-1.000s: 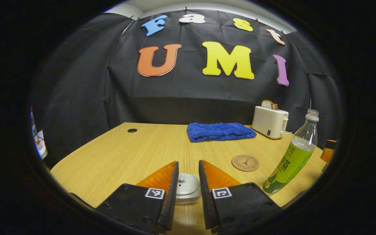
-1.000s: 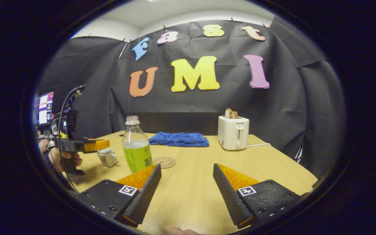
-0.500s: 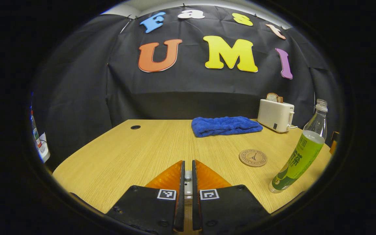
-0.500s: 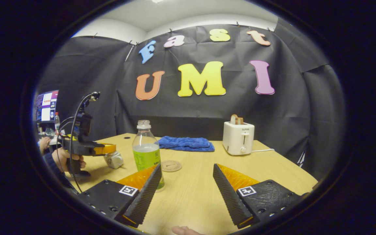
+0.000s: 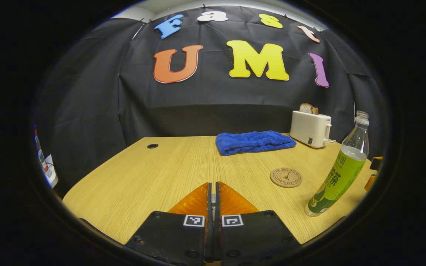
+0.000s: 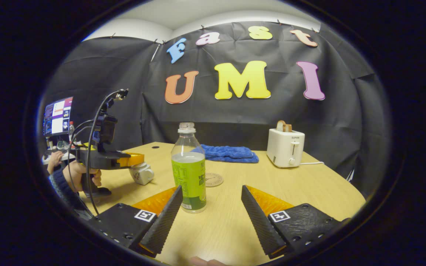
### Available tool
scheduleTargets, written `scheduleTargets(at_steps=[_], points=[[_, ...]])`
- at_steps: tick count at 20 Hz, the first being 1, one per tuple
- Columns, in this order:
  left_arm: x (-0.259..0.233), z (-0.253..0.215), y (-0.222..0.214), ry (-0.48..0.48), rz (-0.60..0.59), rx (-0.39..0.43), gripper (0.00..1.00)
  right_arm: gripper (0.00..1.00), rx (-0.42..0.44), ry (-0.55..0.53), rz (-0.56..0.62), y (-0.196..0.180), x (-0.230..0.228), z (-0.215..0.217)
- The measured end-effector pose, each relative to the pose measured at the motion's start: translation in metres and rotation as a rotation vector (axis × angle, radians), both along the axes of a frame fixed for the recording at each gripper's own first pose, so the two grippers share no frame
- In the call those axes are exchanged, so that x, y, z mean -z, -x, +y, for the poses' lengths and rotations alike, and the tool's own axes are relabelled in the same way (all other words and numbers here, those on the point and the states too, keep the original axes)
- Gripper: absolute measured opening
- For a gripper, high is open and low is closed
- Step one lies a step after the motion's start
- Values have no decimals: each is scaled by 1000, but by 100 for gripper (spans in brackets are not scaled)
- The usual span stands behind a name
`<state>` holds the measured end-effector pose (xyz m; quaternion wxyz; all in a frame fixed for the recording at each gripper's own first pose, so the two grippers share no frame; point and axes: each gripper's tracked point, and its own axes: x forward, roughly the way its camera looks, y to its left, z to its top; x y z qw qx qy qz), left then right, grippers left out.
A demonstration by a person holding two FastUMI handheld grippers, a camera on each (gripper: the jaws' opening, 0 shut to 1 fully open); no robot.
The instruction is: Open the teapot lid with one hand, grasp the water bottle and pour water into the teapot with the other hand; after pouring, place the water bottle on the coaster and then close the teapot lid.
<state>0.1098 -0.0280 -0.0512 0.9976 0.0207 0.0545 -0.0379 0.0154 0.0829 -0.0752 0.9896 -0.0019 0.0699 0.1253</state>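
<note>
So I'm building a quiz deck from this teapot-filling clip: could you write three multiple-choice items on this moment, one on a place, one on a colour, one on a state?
1. Where does the coaster lie?
A. under the bottle
B. on the bare table, just behind the water bottle
C. on the towel

2. What colour is the folded towel?
A. blue
B. red
C. white

3. How do the right gripper's fingers stand?
A. shut on the bottle
B. shut on nothing
C. apart, holding nothing

Key: 1 B, the right gripper view shows it flat on the wood with nothing on it; 2 A, both views show it blue; 3 C, a wide gap of table shows between them.
</note>
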Motion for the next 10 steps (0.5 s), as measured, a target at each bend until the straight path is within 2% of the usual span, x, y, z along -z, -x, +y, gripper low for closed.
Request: scheduleTargets(at_steps=[5,6,10], points=[[-32,1,18,-11,-56,5,3,95,-42,-11,40,-10,7,23],[-38,2,23,-10,-61,4,3,97,-39,-8,43,-14,7,26],[-51,7,44,-18,-76,-1,3,94,-44,-23,25,-30,2,41]])
